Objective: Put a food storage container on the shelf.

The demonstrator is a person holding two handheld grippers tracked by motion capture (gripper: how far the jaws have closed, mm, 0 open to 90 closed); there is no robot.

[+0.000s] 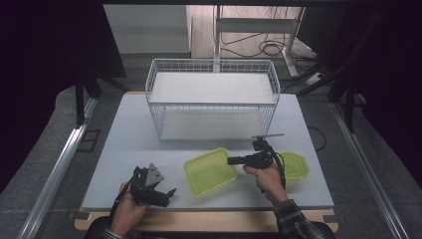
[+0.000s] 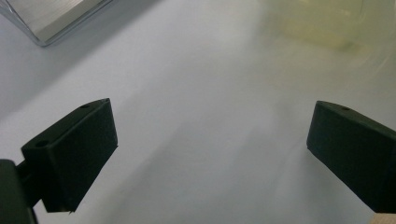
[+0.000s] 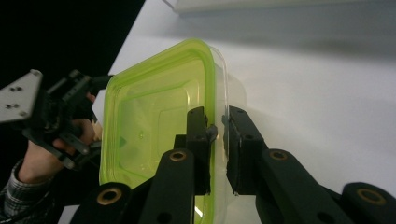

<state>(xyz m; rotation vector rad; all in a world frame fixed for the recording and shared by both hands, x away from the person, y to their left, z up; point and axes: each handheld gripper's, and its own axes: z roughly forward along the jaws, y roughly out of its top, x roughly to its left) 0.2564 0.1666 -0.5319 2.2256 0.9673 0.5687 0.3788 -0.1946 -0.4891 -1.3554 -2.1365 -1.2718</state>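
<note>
Pale grey table [image 1: 124, 149] before wire basket [image 1: 213, 99], dim room.

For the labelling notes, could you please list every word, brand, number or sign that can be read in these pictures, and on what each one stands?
None: no readable text, number or sign stands on anything here.
The green container, its lid, the wire basket and the table show plain surfaces.
The right gripper, shut on the container's rim, and the left gripper bear only screw holes, no lettering.
</note>
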